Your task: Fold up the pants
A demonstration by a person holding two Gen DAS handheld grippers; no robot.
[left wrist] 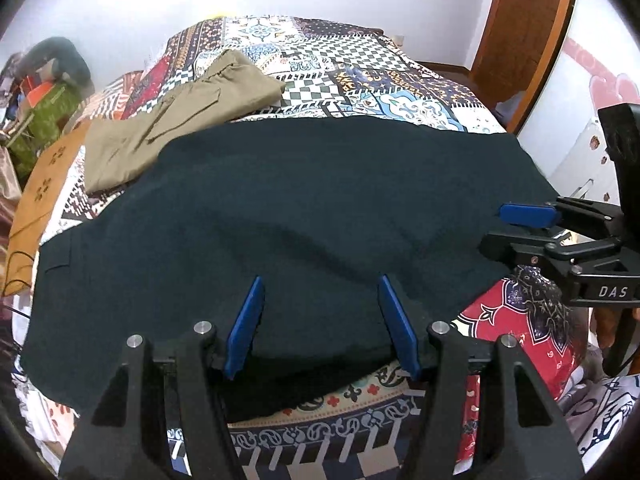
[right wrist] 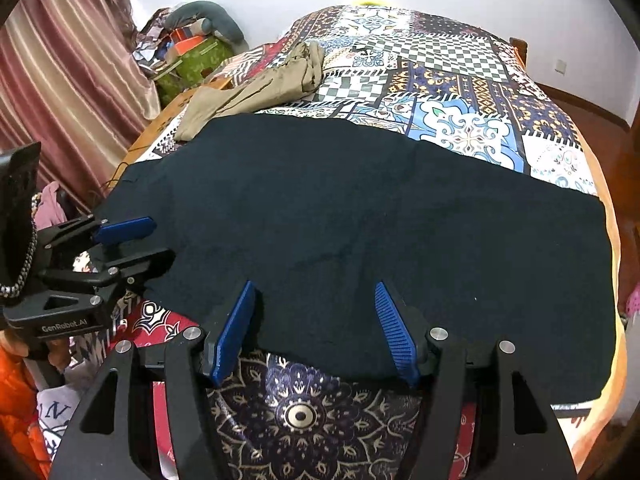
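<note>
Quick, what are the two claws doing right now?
Left claw: open, over the near edge of the dark pants.
Right claw: open, holding nothing.

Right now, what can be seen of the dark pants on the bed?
The dark pants are blackish, matte fabric, spread flat and wide across the patterned bedspread, with soft wrinkles mid-cloth. Their far left corner overlaps the khaki pants. Both grippers hover open at the near edge, pinching nothing.

Pants (left wrist: 280, 208) — underside hidden against bedspread (left wrist: 360, 64).
</note>
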